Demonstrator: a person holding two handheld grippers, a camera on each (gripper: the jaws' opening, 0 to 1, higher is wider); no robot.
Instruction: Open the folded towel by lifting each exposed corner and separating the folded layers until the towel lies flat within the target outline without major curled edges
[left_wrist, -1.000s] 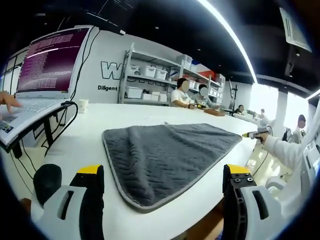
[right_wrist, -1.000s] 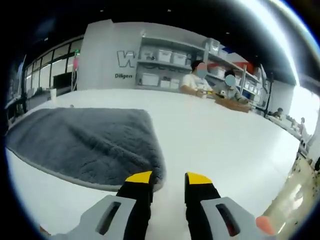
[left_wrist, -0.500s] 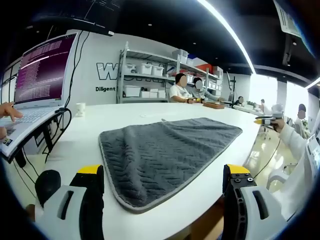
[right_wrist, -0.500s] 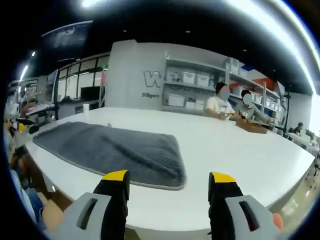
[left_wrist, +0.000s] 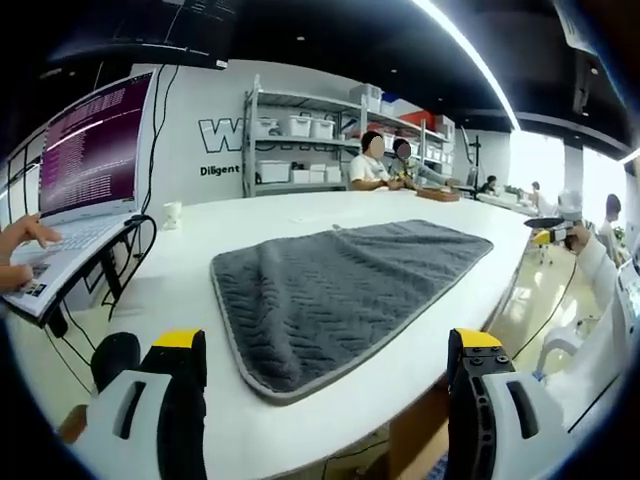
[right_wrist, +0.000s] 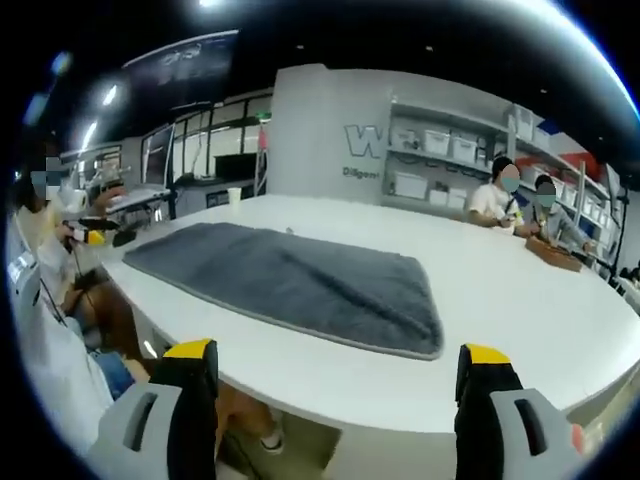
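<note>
Meanwhile, the left gripper (left_wrist: 322, 350) and right gripper (right_wrist: 338, 362) both hang with jaws spread wide, off the near edge of a white table (left_wrist: 190, 290) where the grey towel (left_wrist: 340, 285) lies flat; wall lettering behind seemingly begins "Diligen", beside a laptop (left_wrist: 80, 190).

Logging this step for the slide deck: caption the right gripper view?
Open right gripper held off the white table, facing the flat grey towel.
</note>
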